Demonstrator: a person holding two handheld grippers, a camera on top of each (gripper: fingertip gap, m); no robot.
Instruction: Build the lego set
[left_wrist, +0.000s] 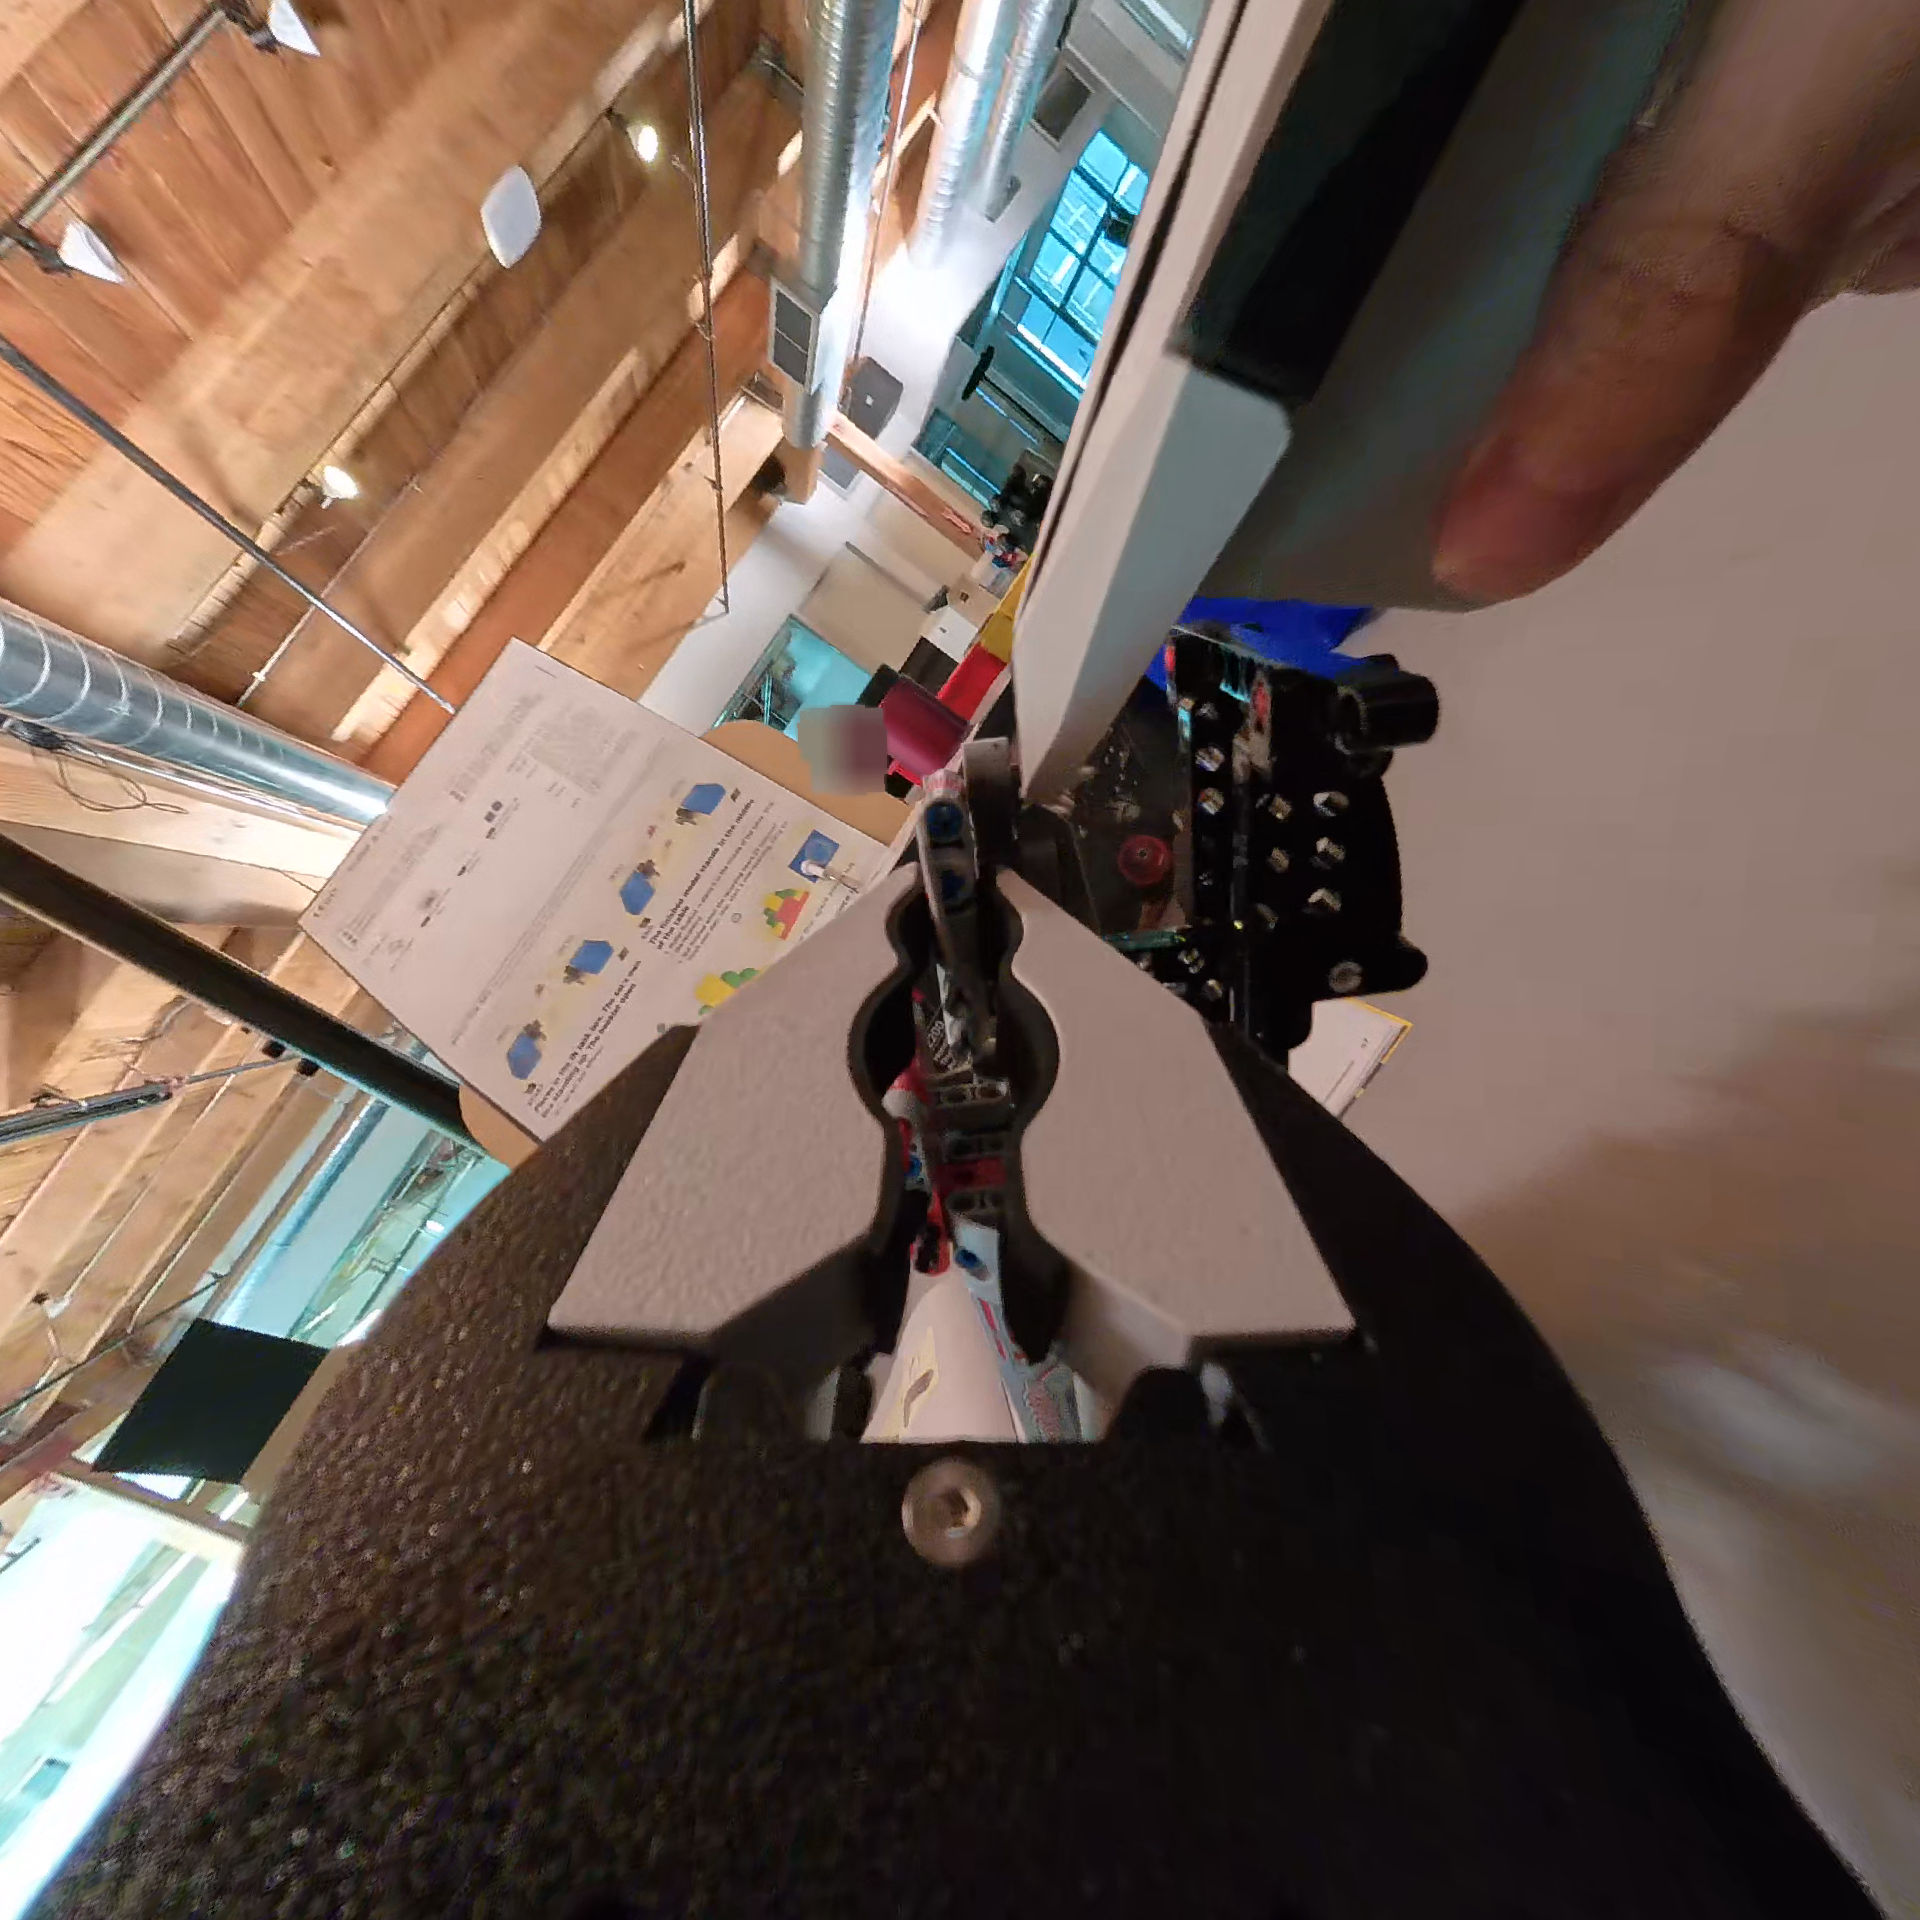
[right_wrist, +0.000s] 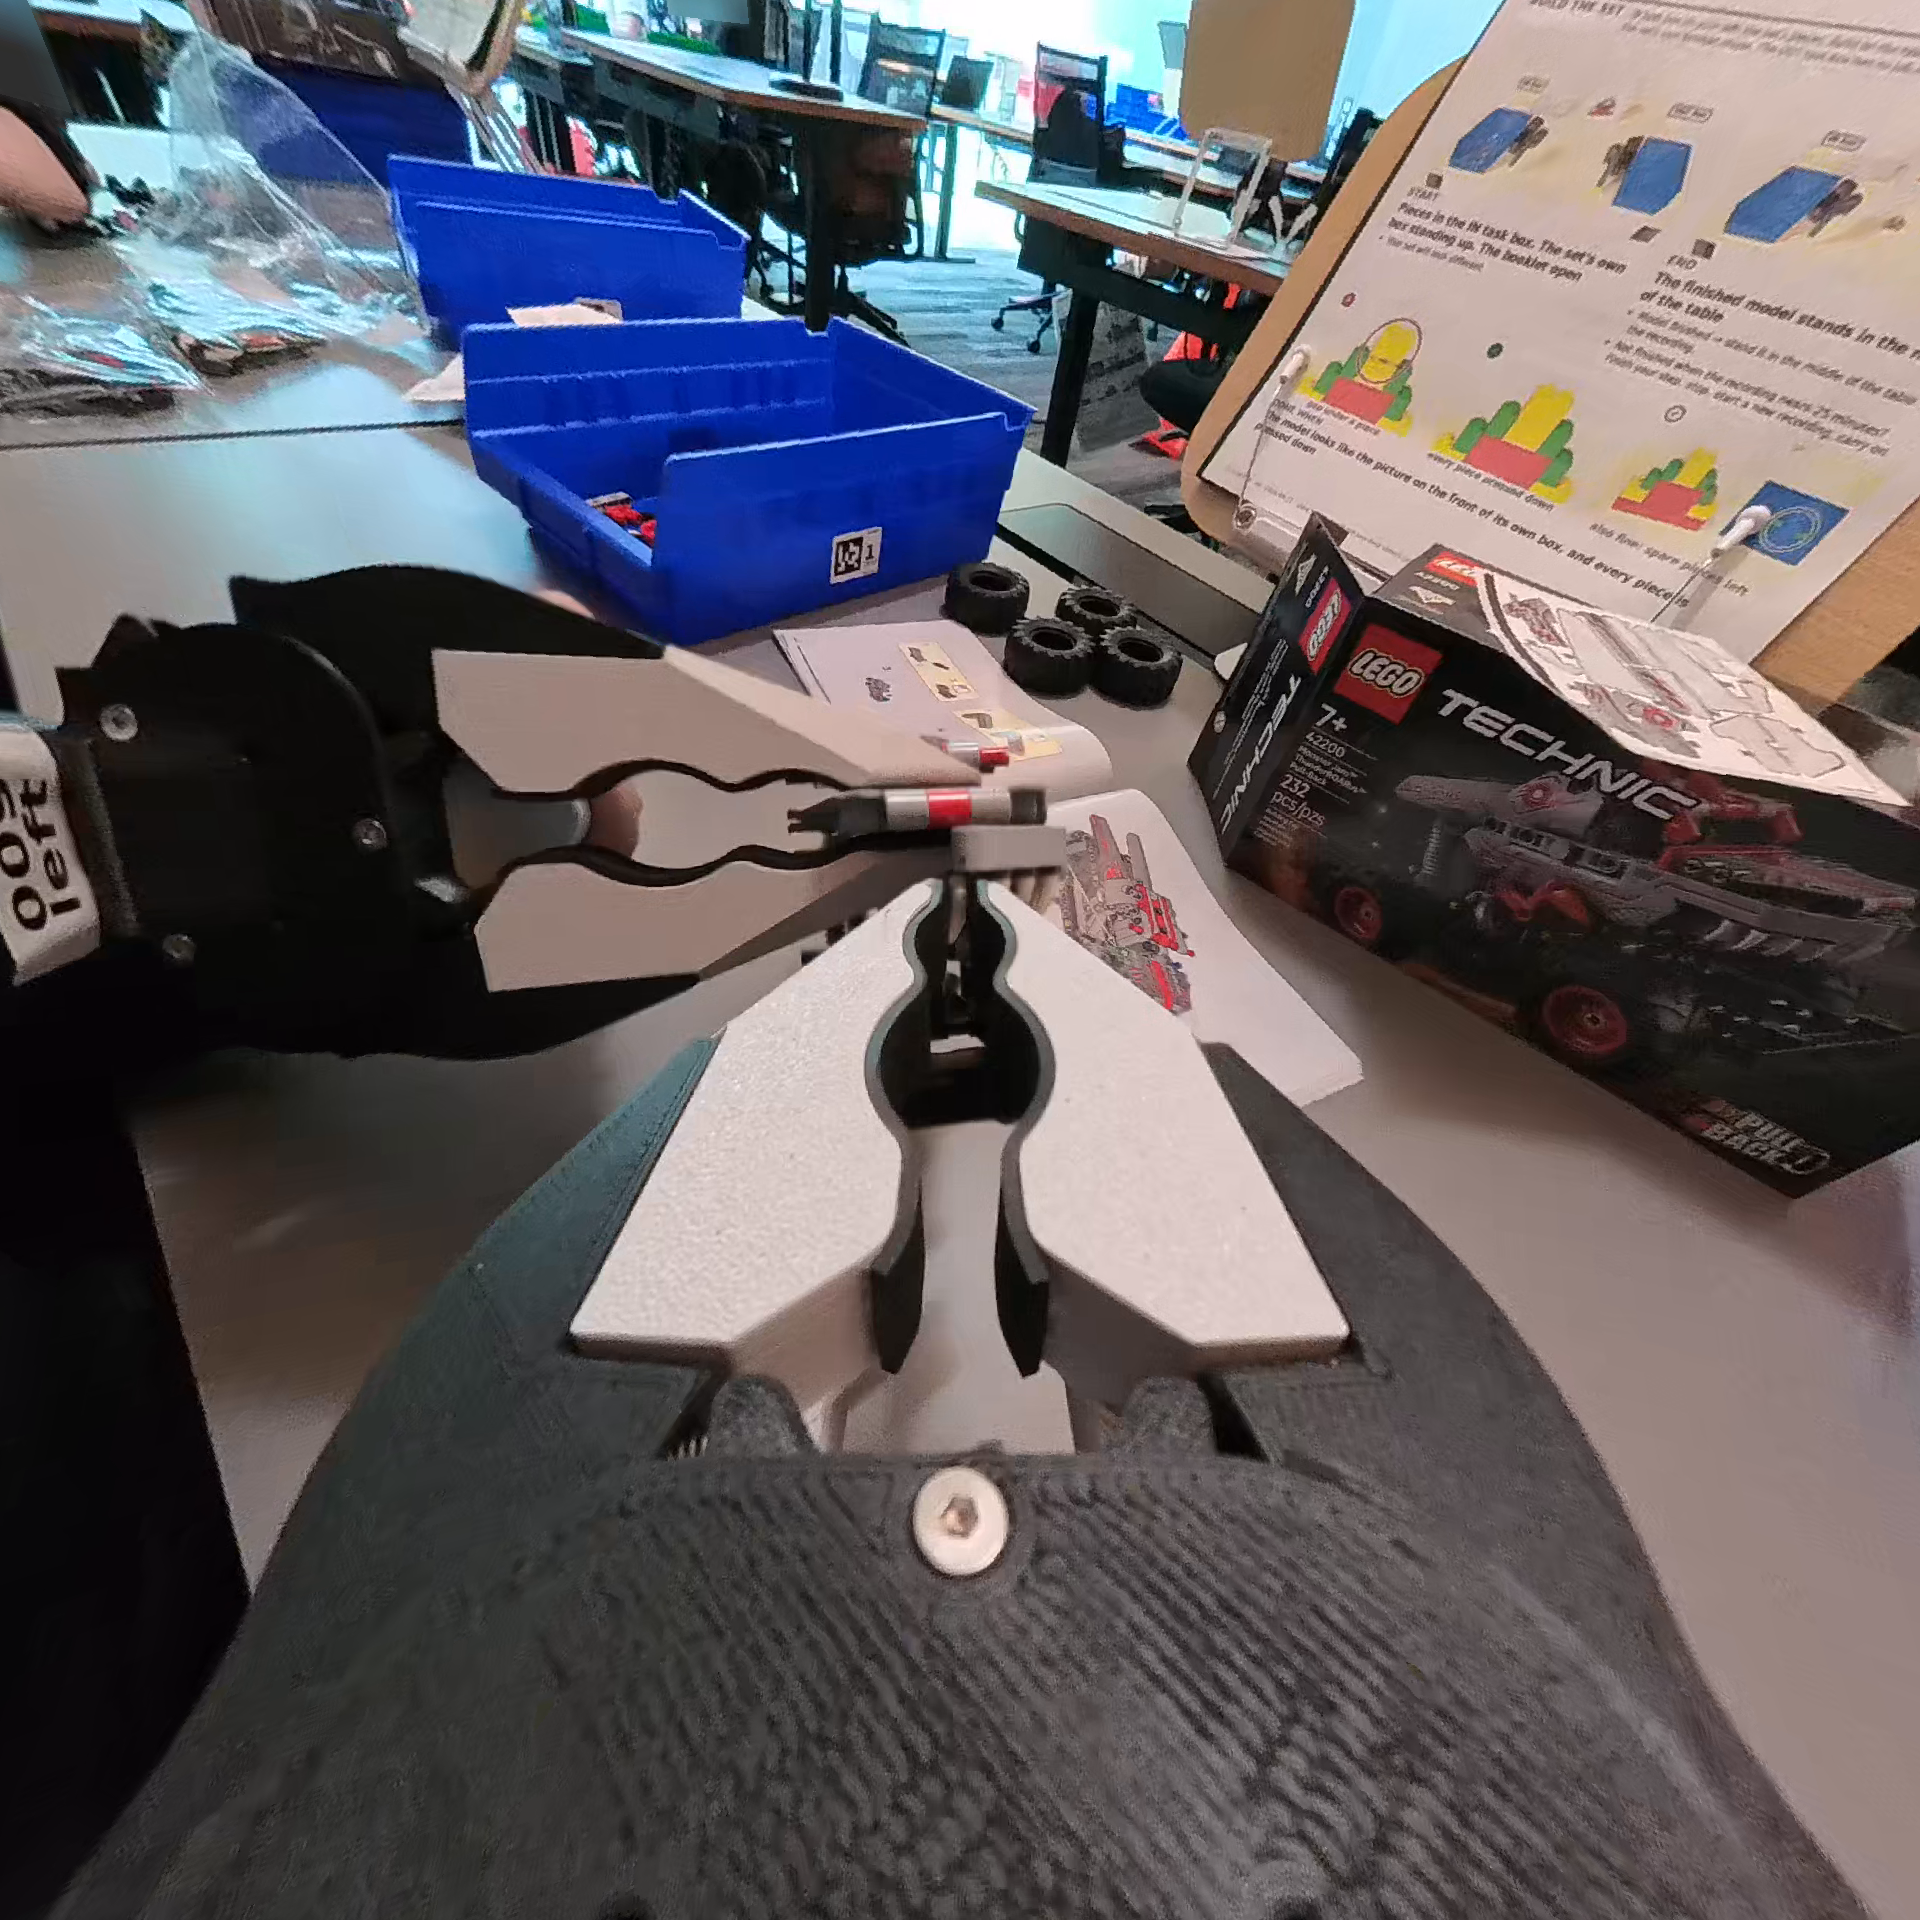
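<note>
My left gripper is shut on a slim lego assembly, a grey beam with blue pins and red and grey parts behind it. In the right wrist view the left gripper comes in from the left and holds the assembly level above the table. My right gripper is shut on a small grey and black lego piece, which touches the underside of the assembly's end. One right gripper finger fills the upper right of the left wrist view, with a hand behind it.
On the grey table lie two blue bins, several black tyres, instruction booklets, the lego box and plastic bags. An instruction board stands at the back right. Less than 4 cm separates the two grippers' tips.
</note>
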